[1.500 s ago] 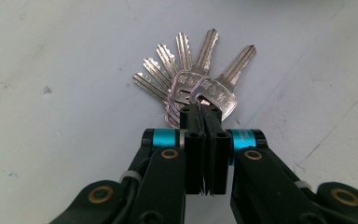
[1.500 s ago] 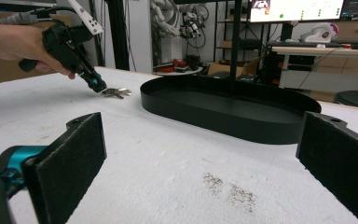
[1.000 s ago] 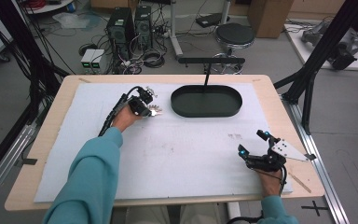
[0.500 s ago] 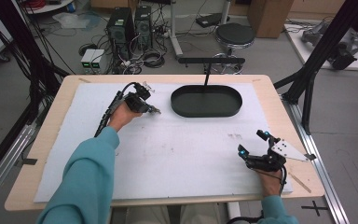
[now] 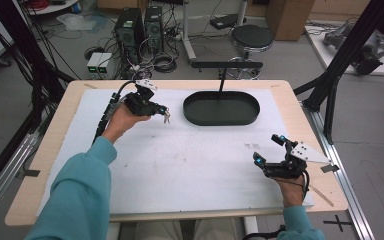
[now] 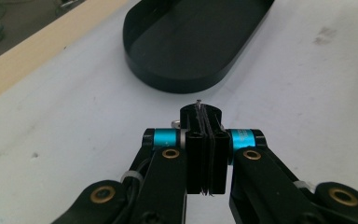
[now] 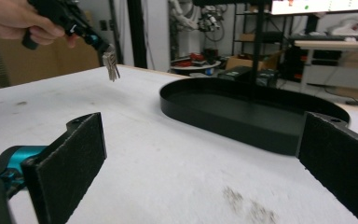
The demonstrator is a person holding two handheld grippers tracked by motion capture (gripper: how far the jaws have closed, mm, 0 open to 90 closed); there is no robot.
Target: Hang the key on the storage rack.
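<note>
High view: the left gripper (image 5: 161,109), upper left of centre, pinches a small bunch of keys (image 5: 166,118) dangling clear of the white mat (image 5: 180,165), just left of the black oval tray (image 5: 221,108). The right gripper (image 5: 268,150) rests lower right, jaws wide and empty.

Left gripper view: jaws closed tight, the tray ahead at top.

Right gripper view: keys (image 7: 111,65) hang upper left. Pickup looks done; dropping them in the tray remains.

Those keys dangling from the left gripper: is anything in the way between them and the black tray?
Nothing visible. The keys hang from the shut left gripper, above bare white table cover. The black tray sits just beyond, with open space between them, and its low rim looks easy to clear.
</note>
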